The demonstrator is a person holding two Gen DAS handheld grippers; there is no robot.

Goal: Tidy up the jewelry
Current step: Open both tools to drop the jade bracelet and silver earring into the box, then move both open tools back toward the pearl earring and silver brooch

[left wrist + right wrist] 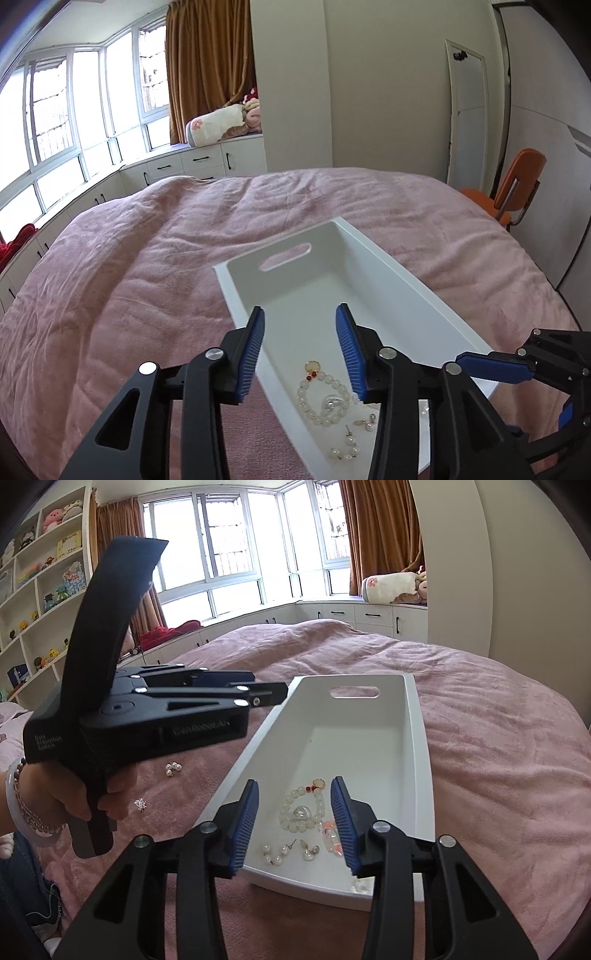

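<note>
Both sets of jaws part-open, empty: left gripper [300, 350] and right gripper [294, 821] over white tray [419, 738] holding bead bracelet [301, 810]. Next pickup: pearl cluster [173, 768] beyond on bed [480, 701]; needs fine pinch.

Daylit bay windows [229, 554] with brown curtains [207, 62] (drawn aside), white cabinets [369, 614] beneath, pink-covered bed [147, 240], orange chair [513, 188].

The left gripper [300, 350] is hovering with fingers [251, 354] parted over a white tray [388, 266] holding a bead bracelet [323, 400] and pearl earrings [347, 446] on the pink bed [147, 258].
</note>
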